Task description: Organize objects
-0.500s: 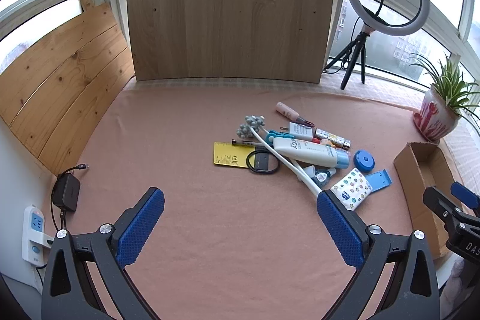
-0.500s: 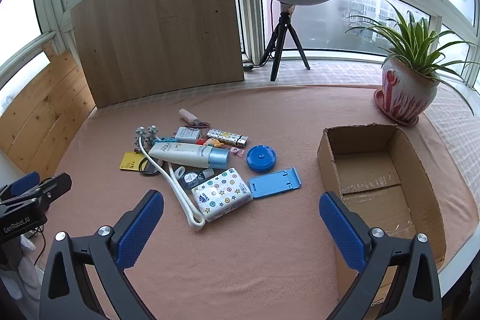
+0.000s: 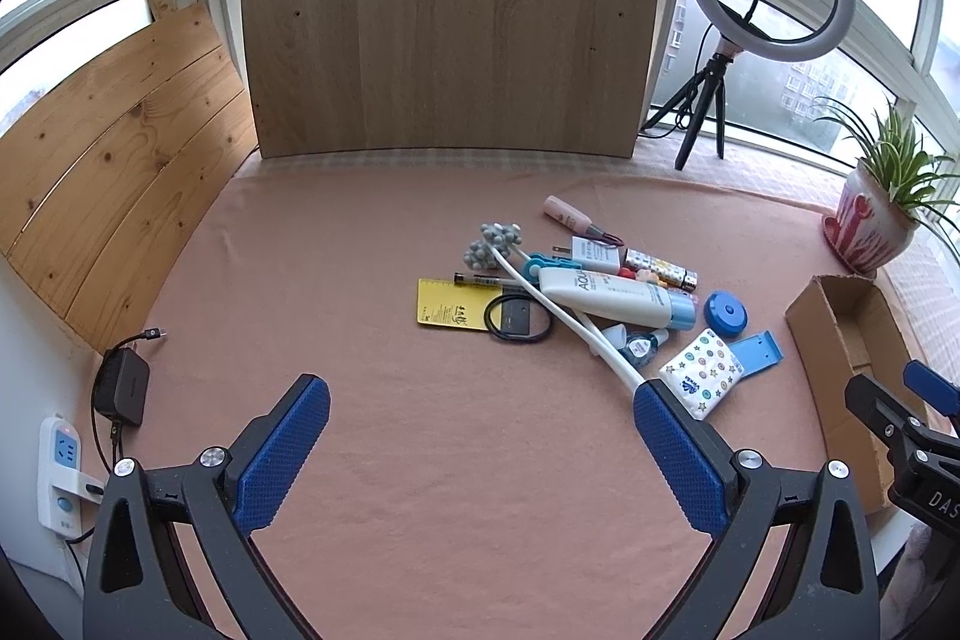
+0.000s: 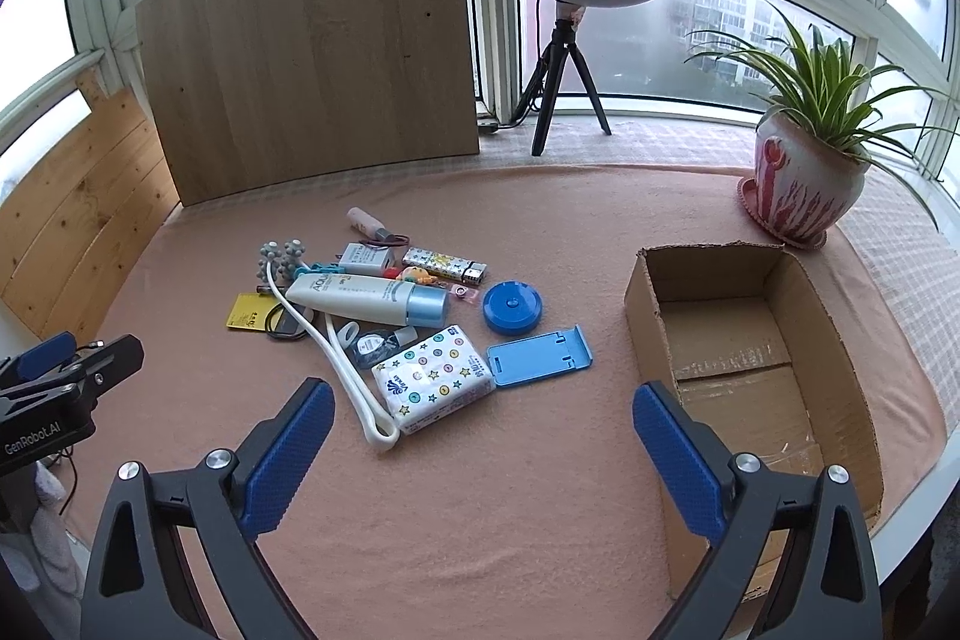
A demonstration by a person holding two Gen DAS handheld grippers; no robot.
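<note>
1. Clutter pile sits mid-cloth on the pink tablecloth (image 4: 480,520): white AQUA lotion tube (image 4: 366,301) with a pale blue cap lies across the heap; tissue pack (image 4: 432,379) printed with stars and buttons is nearest the camera; blue folding phone stand (image 4: 537,355) just beside it; round blue tape measure (image 4: 512,307) behind that.
2. A white long-handled massager (image 4: 336,340) runs diagonally under the tube, grey knobbed head at the far end. Yellow card (image 3: 450,303) and black loop (image 3: 519,319) lie at the pile's left edge.
3. Cardboard box (image 4: 654,316), open-topped and empty, stands well apart to the right of the pile. Judged: the likely destination, placed within reach of the right hand.
4. Right gripper (image 4: 480,436): jaws spread wide, nothing between them, angled down above bare cloth, between pile and box.
5. Left gripper (image 3: 480,430): likewise spread and empty, hovering short of the pile. Judged: nothing picked yet.
6. View differences: the right wrist view shows the box interior and taped floor; the left view catches only its side. The left view alone shows a power strip (image 3: 60,478) and black adapter (image 3: 123,388) at the table's left edge.
</note>
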